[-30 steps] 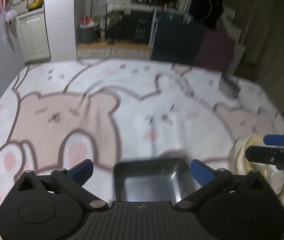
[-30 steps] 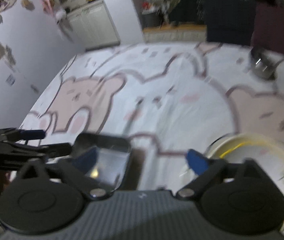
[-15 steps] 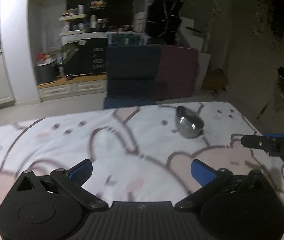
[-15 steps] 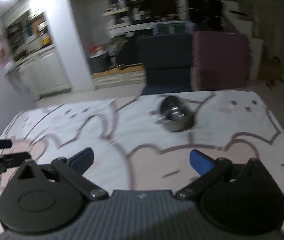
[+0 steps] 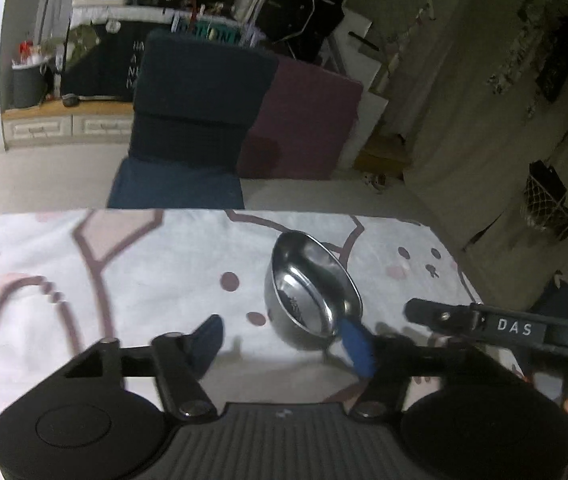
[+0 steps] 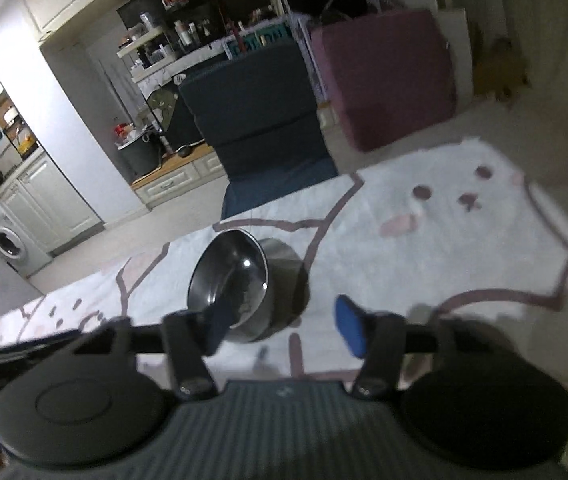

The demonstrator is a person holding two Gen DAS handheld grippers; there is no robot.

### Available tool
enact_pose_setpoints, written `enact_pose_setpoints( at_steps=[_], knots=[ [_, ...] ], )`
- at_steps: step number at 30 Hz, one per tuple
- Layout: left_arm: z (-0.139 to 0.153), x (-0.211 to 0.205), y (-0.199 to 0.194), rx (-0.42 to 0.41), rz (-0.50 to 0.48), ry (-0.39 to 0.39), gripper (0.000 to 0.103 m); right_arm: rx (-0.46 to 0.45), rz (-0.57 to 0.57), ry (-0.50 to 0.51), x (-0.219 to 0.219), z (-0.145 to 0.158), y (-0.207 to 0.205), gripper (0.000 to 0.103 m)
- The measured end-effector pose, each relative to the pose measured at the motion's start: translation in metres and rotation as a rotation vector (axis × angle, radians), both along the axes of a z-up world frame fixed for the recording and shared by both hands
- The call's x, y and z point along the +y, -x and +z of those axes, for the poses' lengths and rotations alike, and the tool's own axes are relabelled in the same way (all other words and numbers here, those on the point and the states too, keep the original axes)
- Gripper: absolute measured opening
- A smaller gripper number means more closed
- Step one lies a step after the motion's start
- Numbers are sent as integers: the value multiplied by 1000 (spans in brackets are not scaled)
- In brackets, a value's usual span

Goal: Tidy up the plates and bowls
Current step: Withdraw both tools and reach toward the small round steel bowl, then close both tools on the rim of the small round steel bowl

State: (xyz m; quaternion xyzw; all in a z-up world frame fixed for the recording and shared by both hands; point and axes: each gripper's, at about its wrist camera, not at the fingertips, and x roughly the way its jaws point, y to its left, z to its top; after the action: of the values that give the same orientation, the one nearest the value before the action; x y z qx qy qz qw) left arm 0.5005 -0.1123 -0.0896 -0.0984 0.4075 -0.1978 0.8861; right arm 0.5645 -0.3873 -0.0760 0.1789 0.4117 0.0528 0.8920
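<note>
Two sets of blue-tipped fingers, mine, have just been closing to roughly half their spread, and nothing sits between either pair. My left gripper (image 5: 284,338) and my right gripper (image 6: 284,326) both angle down at the same target: a shiny round steel bowl (image 5: 312,300) lying tipped on its side near the far right end of the tabletop (image 5: 144,272), which is covered in a white cloth with pink bear outlines. I judge the narrowed gap suits its thin rim. My right gripper's left fingertip (image 6: 220,326) overlaps the bowl's edge; whether it touches, I cannot tell.
</note>
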Motion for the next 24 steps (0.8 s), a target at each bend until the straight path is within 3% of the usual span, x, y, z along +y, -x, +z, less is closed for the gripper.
enact_pose_setpoints(
  at_steps=[5,13,15,20,24],
  knots=[
    [-24,-12,-27,28,1,10,53,33,-17,-107,-3,-33,-29,40],
    [-36,-23,-46,15,-8,4,23,19,4,-173,9,-50,-39,25],
    [-37,-28,-49,19,-9,-33,13,9,22,-161,14,-44,-39,22],
    [-38,-29,-48,16,-11,-53,12,-3,38,-70,26,-43,-40,11],
    [-35,-30,-45,26,-11,-53,11,3,50,-48,27,-44,-38,9]
  ],
)
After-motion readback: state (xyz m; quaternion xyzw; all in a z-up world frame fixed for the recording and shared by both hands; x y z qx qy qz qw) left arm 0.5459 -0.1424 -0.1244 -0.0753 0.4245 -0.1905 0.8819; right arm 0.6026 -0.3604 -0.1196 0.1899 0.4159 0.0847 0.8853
